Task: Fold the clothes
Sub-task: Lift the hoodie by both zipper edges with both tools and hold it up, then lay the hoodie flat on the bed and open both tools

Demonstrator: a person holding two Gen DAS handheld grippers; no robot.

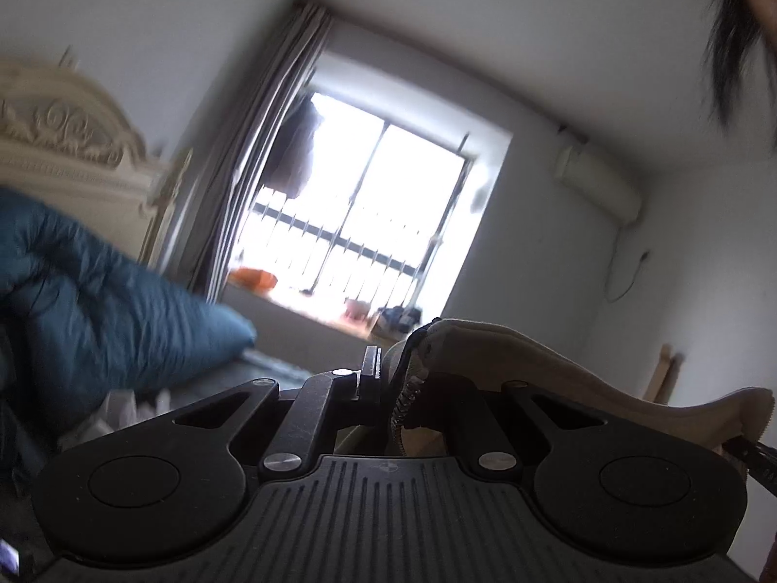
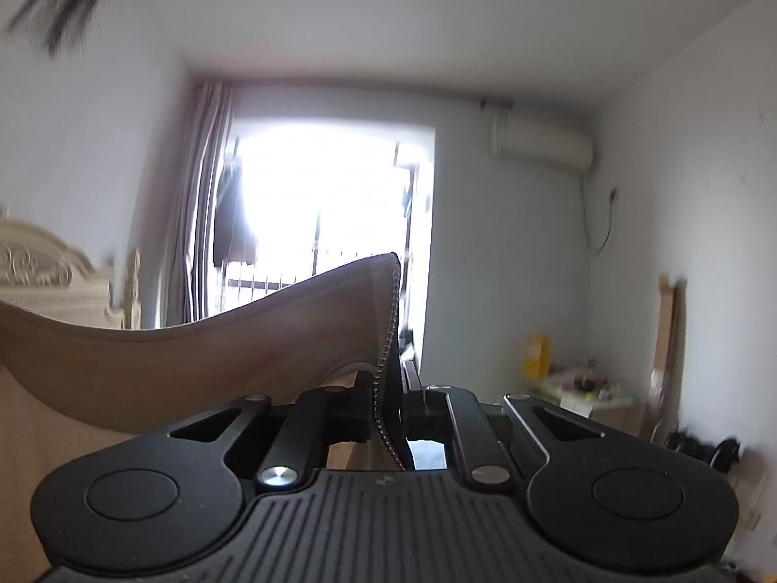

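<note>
A beige garment [image 1: 534, 364] with a metal zipper edge is held up in the air between both grippers. My left gripper [image 1: 396, 379] is shut on one zippered edge; the cloth runs off to the right, where the tip of the other gripper [image 1: 752, 456] pinches it. In the right wrist view my right gripper [image 2: 388, 388] is shut on the beige garment [image 2: 218, 354] at its zipper edge, and the cloth sweeps away to the left. Both cameras are tilted upward at the room.
A bright barred window [image 1: 369, 214] with a grey curtain [image 1: 252, 184] lies ahead. A blue quilt [image 1: 97, 301] and cream carved headboard [image 1: 63, 141] are at the left. An air conditioner [image 2: 539, 145] hangs on the right wall above clutter [image 2: 582, 388]. The person's hair [image 1: 728, 24] shows overhead.
</note>
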